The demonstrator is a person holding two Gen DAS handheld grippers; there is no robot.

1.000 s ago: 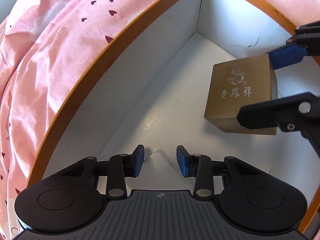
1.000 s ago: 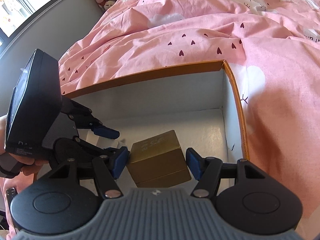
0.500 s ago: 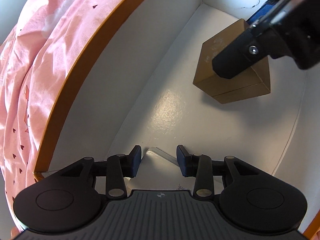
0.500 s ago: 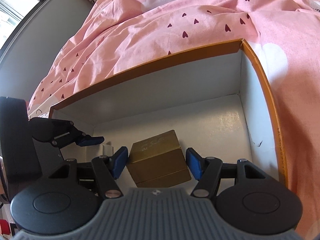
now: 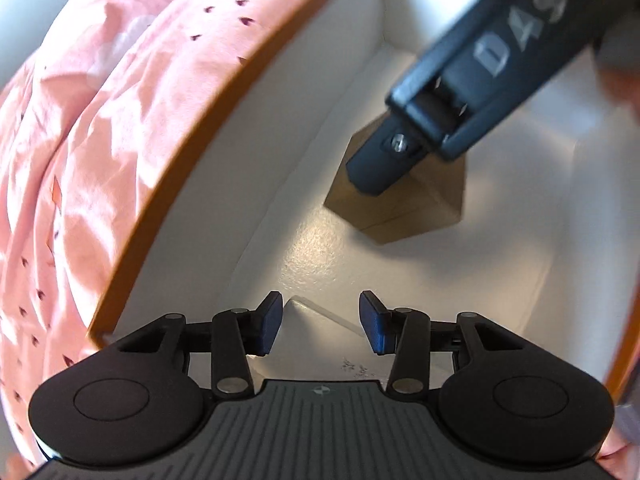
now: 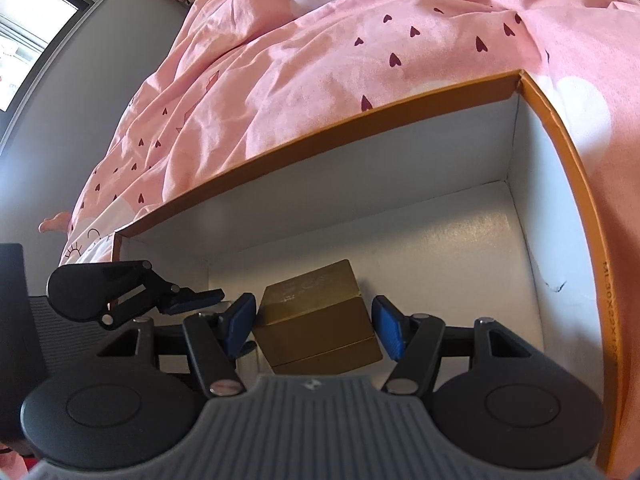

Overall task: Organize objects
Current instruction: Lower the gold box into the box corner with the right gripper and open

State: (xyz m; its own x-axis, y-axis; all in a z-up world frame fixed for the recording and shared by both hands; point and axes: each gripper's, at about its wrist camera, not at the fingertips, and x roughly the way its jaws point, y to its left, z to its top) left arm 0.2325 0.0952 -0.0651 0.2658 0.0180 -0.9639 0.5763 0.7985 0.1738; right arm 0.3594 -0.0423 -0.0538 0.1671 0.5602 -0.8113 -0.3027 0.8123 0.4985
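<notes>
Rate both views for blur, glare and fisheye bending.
Left wrist: motion blur smears the quilt and the right gripper's body crossing the top; a glare patch sits on the box floor before the gold box. Right wrist: sharp, with an overexposed window and soft sheen on the floor; the orange rim bows in both.

An orange-rimmed box point(image 6: 400, 104) rests directly on the pink heart-print bedding point(image 6: 320, 60)

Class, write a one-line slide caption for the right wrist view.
Right gripper straddles a gold box inside the orange-rimmed carton on pink bedding.
</notes>
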